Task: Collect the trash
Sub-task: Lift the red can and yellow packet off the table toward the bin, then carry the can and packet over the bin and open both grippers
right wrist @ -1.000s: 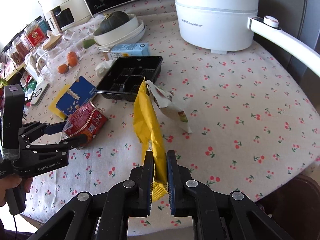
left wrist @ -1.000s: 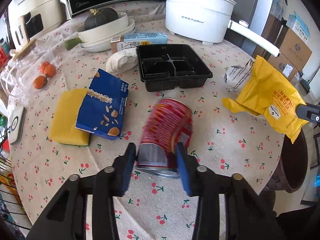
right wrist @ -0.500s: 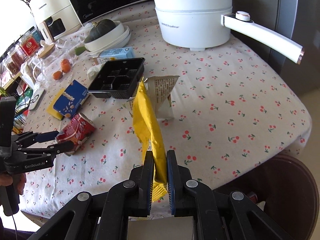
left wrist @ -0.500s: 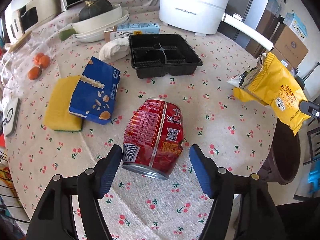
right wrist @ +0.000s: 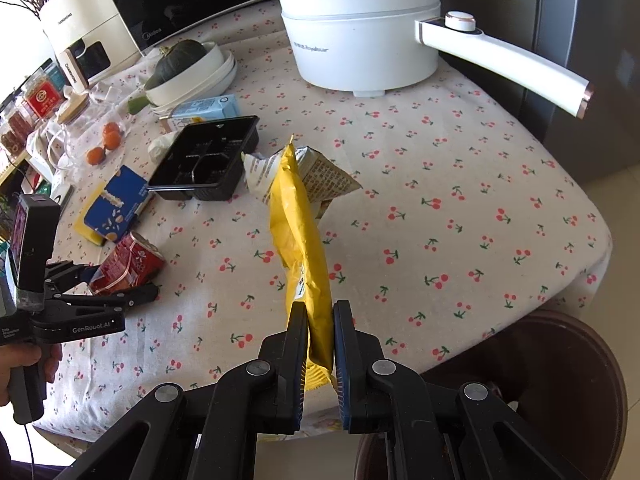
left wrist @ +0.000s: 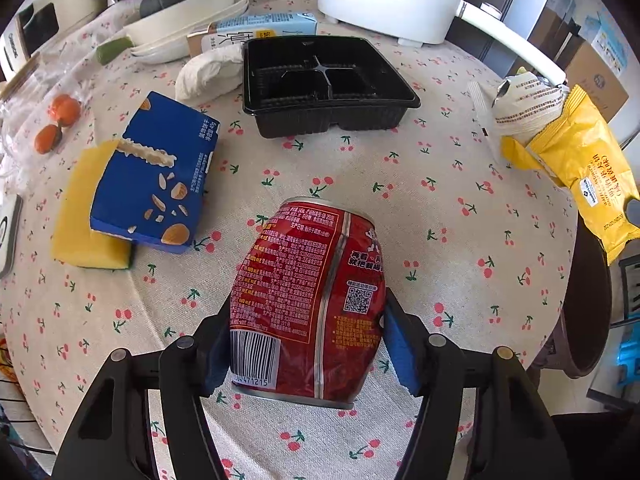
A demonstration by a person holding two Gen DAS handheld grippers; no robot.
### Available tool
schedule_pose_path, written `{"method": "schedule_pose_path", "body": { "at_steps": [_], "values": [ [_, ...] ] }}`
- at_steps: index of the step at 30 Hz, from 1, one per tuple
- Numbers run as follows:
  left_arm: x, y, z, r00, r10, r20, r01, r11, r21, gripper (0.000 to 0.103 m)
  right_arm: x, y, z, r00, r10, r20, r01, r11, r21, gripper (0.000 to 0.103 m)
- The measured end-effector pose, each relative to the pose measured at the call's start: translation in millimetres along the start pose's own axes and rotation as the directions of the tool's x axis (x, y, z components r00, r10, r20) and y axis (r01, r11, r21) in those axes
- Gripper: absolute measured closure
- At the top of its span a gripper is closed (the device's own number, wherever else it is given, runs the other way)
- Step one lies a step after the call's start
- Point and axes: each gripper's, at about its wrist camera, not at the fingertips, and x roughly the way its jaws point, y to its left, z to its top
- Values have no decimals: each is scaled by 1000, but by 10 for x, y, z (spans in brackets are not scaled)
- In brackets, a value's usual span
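Note:
A dented red can [left wrist: 308, 296] lies on the cherry-print tablecloth; my left gripper [left wrist: 306, 340] has closed its blue pads against both sides of it. The can also shows in the right wrist view [right wrist: 128, 264], between the left gripper's fingers [right wrist: 100, 296]. My right gripper [right wrist: 320, 336] is shut on a yellow snack bag [right wrist: 298, 232] and holds it up above the table's near edge, with a white printed wrapper [right wrist: 320, 172] hanging against it. The bag [left wrist: 580, 168] and wrapper [left wrist: 524, 104] show at the right in the left wrist view.
A black divided tray [left wrist: 324, 80], a blue snack box [left wrist: 156, 176] on a yellow sponge [left wrist: 76, 216], a crumpled white tissue [left wrist: 208, 72], a milk carton [left wrist: 256, 32], bowls with a squash [left wrist: 180, 12] and a white electric pot [right wrist: 360, 28] stand on the table. A dark brown bin [right wrist: 540, 380] stands beside the table.
My left gripper opened wide around the can half a second ago and has now closed onto it. My right gripper has lifted the yellow bag and drawn it toward the table edge above the bin.

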Motion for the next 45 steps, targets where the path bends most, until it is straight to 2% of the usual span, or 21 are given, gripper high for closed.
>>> {"method": "schedule_pose_path", "body": {
  "at_steps": [6,13,23,34,45],
  "values": [
    [-209,55,-73,998,-48,30,50,997,-66,35,-163,90,-2,999,34,41,-34,999,-15,92],
    [-440,24,-178,996,-67,65,73,993,-88,35,-282,246,-10,995,57,80,-55,998,-32,92],
    [-708,-267,-220,986,-119,118,125,991,-52,35,-475,272,-47,989,78,128,-75,997,-28,92],
    [-725,-864,-185,977,-180,114,175,983,47,35,-740,-299,-334,992,-10,130,4,999,48,92],
    [-615,-1632,-222,967,-246,70,230,957,179,35,-1004,-1036,-820,988,-116,99,102,985,139,92]
  ]
}}
